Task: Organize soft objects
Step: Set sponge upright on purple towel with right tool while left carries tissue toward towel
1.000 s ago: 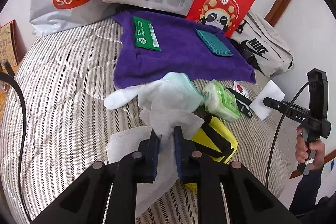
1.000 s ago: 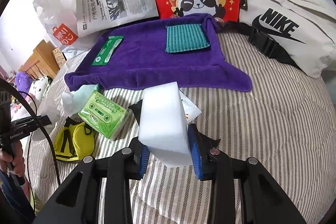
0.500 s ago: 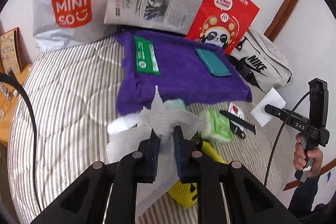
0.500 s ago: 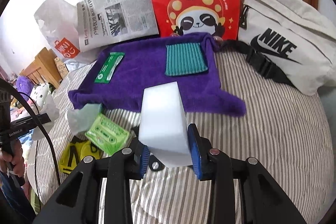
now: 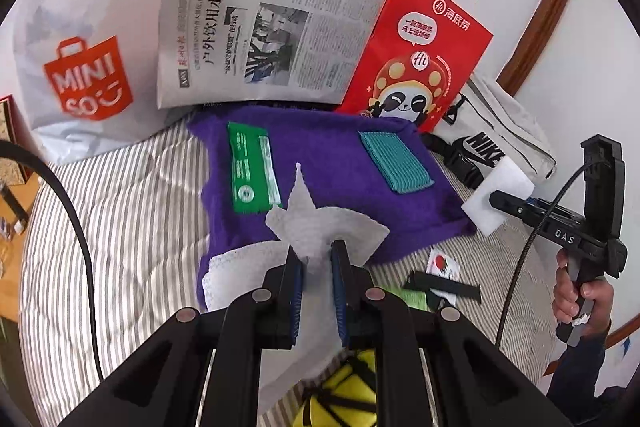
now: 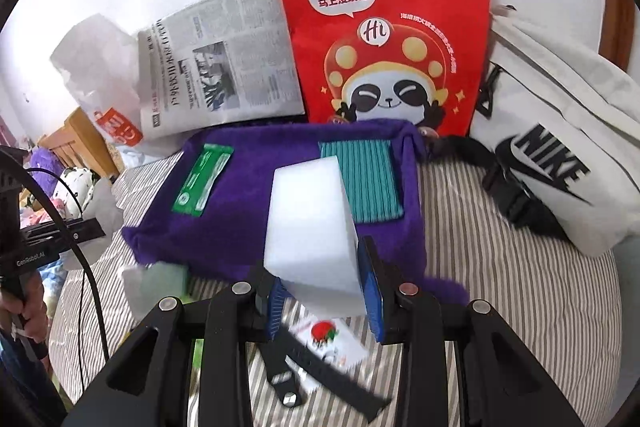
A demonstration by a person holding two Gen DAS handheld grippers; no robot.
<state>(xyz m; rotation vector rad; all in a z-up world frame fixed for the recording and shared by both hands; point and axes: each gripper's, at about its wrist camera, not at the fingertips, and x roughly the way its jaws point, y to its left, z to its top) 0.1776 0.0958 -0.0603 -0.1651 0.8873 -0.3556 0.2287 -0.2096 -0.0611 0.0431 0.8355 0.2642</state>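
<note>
My left gripper [image 5: 317,267] is shut on a white tissue sheet [image 5: 320,223] and holds it above the near edge of the purple towel [image 5: 328,163]. My right gripper [image 6: 325,291] is shut on a white foam sponge block [image 6: 310,219], held over the towel's [image 6: 260,187] front edge; the block also shows in the left wrist view [image 5: 500,197]. On the towel lie a green wipes packet [image 5: 250,167] and a teal ribbed cloth [image 5: 394,161]. A yellow-and-black soft item [image 5: 340,399] lies below my left gripper.
A MINISO bag [image 5: 80,67], a newspaper [image 5: 260,27], a red panda paper bag [image 6: 384,31] and a white Nike bag [image 6: 560,155] stand at the back of the striped bed [image 5: 120,227]. A black strap [image 6: 320,367] and a strawberry sachet [image 6: 328,339] lie near my right gripper.
Both grippers rose and moved forward toward the purple towel, each carrying its load. The tissue sheet has lifted off the pile; the sponge block now hangs over the towel's front edge.
</note>
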